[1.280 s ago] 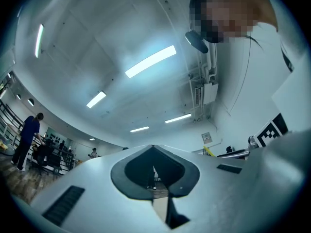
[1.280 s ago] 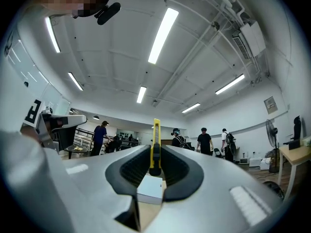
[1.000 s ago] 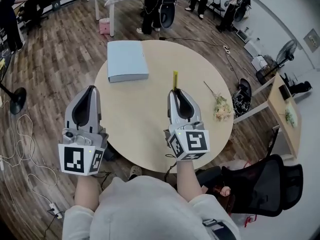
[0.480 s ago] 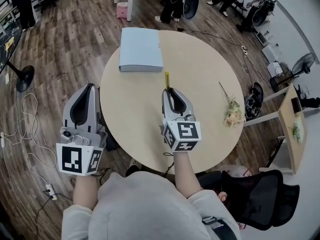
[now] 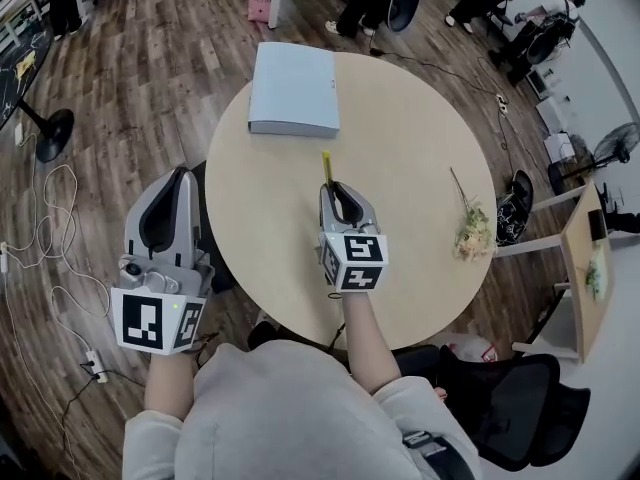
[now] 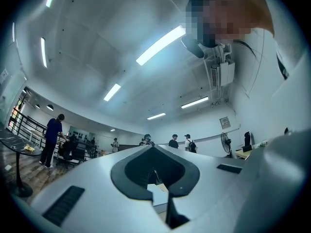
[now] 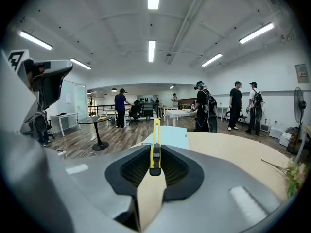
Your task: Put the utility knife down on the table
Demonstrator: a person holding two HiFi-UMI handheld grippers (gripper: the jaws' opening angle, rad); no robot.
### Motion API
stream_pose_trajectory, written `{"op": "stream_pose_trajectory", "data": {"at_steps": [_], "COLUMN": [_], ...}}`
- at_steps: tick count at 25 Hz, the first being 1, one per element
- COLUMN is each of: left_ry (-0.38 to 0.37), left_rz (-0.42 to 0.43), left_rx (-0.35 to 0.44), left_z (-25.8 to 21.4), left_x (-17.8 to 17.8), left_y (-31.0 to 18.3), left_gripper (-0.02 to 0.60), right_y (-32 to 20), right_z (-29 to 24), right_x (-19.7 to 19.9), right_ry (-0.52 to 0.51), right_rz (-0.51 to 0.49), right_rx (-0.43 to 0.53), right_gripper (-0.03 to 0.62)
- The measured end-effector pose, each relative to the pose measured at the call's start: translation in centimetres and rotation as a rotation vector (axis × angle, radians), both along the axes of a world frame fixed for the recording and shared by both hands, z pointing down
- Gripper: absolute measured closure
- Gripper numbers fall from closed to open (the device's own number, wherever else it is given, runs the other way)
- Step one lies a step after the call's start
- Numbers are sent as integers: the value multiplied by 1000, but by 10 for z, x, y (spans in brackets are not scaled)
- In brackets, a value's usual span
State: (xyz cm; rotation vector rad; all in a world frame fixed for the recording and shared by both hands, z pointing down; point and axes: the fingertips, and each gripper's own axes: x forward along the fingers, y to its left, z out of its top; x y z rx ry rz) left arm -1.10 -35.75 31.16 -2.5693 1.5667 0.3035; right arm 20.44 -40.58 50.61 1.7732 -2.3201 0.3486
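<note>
The yellow utility knife (image 5: 325,164) sticks out forward from my right gripper (image 5: 337,187), which is shut on it over the near middle of the round wooden table (image 5: 410,158). In the right gripper view the knife (image 7: 156,132) stands thin and edge-on, pinched between the dark pads of the right gripper (image 7: 155,148); whether it touches the tabletop cannot be told. My left gripper (image 5: 178,176) hangs off the table's left side over the floor. In the left gripper view its jaws (image 6: 153,146) meet at the tips with nothing held.
A light-blue flat box (image 5: 294,90) lies at the table's far left edge. A dried flower sprig (image 5: 468,223) lies at the right edge. A black chair (image 5: 520,408) stands at lower right, cables (image 5: 45,258) trail on the floor at left, and people stand beyond the table.
The right gripper with the knife has shifted left and nearer to me across the table. The left gripper has stayed about where it was.
</note>
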Motion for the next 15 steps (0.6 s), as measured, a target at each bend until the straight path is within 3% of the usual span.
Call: {"op": "stream_pose_trajectory", "data": {"at_steps": [15], "left_ry": [-8], "left_rz": [-76], "left_rx": [-49], "left_z": [17], "left_x": [-17], "left_y": [-9], "left_gripper": [574], "right_y": [-17], "right_z": [103], "right_x": [-10], "right_ry": [43], "right_rz": [-36], "right_rx": [-251], "right_gripper": [519]}}
